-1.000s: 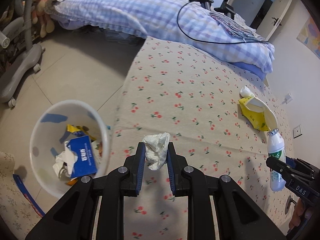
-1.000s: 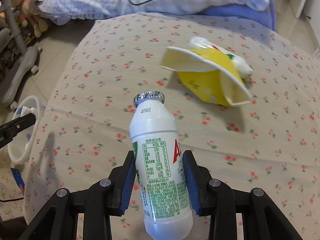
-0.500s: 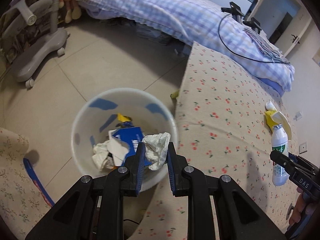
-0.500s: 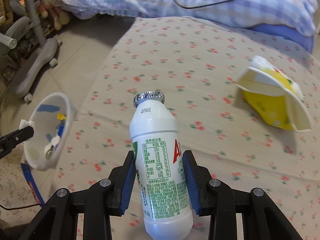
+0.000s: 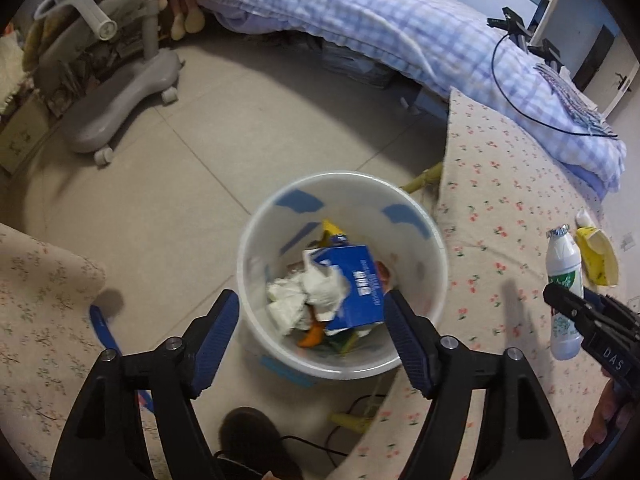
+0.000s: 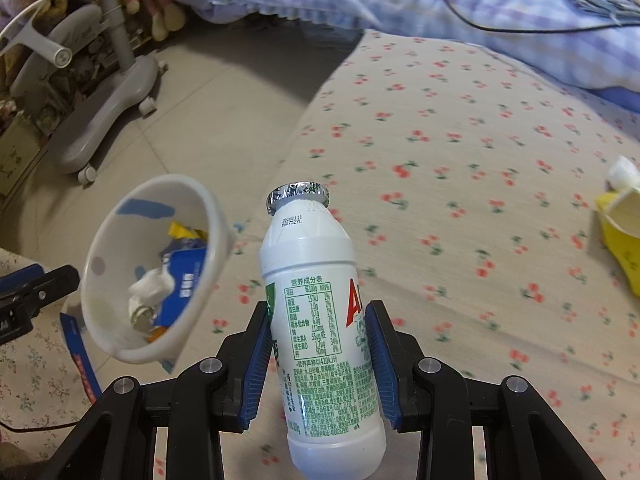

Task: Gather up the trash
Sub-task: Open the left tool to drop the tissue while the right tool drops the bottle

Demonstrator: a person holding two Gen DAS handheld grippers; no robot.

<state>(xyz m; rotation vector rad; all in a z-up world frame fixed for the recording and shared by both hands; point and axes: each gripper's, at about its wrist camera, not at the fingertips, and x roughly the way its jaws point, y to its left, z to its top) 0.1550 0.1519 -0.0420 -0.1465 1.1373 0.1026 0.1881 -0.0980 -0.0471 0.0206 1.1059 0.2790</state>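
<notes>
My left gripper (image 5: 310,326) is open and empty, held right above the white trash bin (image 5: 256,240) on the floor. Crumpled white tissues (image 5: 312,288) lie in the bin on a blue box (image 5: 356,284). My right gripper (image 6: 316,344) is shut on a white drink bottle (image 6: 320,320) with a foil lid, held upright over the cherry-print table (image 6: 460,184). The bottle also shows in the left wrist view (image 5: 564,280). The bin appears at the left in the right wrist view (image 6: 120,344). A yellow crumpled carton (image 6: 624,236) lies on the table at the right.
A bed with a blue checked quilt (image 5: 400,28) and a black cable stands behind the table. A grey wheeled chair base (image 5: 116,92) stands on the tiled floor at the left. A floral cloth (image 5: 36,308) lies left of the bin.
My left gripper has opened over the bin and the tissue has dropped in. My right gripper has carried the bottle left, nearer the bin.
</notes>
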